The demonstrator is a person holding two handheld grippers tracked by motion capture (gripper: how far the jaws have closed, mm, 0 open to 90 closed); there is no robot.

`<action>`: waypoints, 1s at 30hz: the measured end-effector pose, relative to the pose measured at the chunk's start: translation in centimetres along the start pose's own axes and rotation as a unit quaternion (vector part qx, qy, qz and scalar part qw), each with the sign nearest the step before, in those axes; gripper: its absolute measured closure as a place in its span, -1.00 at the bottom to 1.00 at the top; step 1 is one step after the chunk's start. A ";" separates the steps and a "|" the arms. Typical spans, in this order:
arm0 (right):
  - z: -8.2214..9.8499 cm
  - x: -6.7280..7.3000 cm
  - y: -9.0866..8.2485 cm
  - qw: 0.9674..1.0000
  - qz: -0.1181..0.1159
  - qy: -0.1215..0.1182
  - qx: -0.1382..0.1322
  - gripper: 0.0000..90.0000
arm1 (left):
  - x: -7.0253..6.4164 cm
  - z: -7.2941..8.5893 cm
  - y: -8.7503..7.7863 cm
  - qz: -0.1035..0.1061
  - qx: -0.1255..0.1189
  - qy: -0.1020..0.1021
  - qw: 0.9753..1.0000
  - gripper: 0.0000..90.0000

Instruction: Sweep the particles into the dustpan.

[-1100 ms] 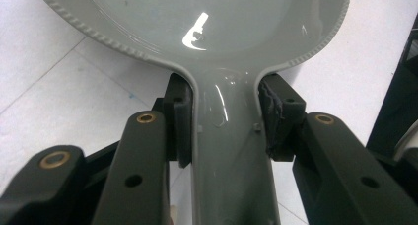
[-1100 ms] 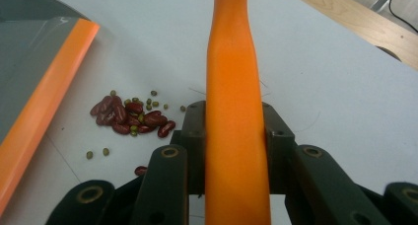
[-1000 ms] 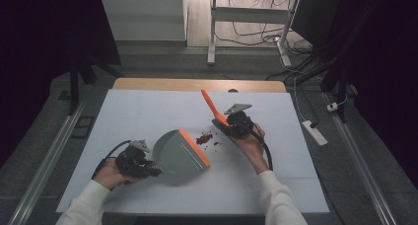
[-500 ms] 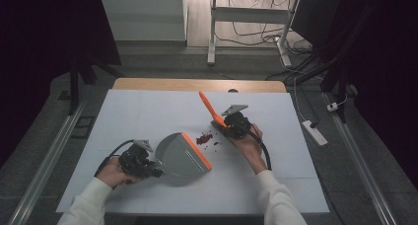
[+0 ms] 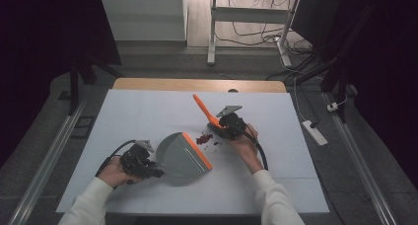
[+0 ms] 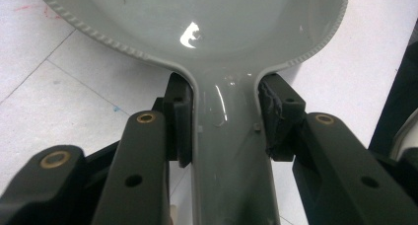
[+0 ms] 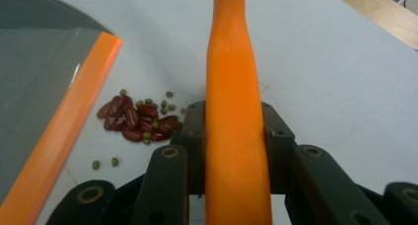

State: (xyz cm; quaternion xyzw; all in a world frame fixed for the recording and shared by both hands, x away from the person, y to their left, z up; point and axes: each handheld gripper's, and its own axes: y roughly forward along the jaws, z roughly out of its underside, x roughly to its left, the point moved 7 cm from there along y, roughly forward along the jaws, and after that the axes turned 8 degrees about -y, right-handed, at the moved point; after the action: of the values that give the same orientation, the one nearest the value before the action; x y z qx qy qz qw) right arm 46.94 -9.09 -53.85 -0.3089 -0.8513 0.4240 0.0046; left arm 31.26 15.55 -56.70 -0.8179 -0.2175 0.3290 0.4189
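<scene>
Left tool (image 5: 156, 171) clamped, forearm low; right tool (image 5: 217, 126) clamped, arm extended.

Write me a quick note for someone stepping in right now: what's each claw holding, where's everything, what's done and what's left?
Left claw: shut on the grey dustpan handle, pan flat on the white table, its orange lip facing the spill.
Right claw: shut on the orange brush handle, held just beyond the beans.
Beans: a small pile of red beans with a few green ones scattered around it, on the table between brush and pan lip, apart from the lip.
Done: both tools gripped and lined up either side of the pile.
Left: sweep the beans into the pan; none appear to be in it yet.
</scene>
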 end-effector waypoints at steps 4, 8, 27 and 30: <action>-0.4 0.6 0.3 1.000 -0.006 -0.010 -0.002 0.56 | -0.1 -0.1 0.1 0.000 0.000 -0.001 1.000 0.37; -0.5 0.9 0.4 1.000 -0.009 -0.011 -0.002 0.56 | -0.1 -0.1 0.1 0.001 -0.001 -0.002 1.000 0.37; -0.9 2.5 0.3 0.999 -0.033 -0.025 -0.009 0.55 | -0.1 -0.1 0.1 0.001 0.000 -0.002 1.000 0.37; -0.9 2.6 0.3 0.999 -0.035 -0.027 -0.008 0.55 | -0.1 -0.1 0.1 0.000 0.000 -0.002 1.000 0.37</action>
State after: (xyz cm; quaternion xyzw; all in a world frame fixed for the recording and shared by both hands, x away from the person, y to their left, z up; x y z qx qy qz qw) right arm 45.26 -6.94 -54.13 -0.2678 -0.8647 0.4249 -0.0061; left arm 31.26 15.37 -56.71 -0.8173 -0.2178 0.3307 0.4187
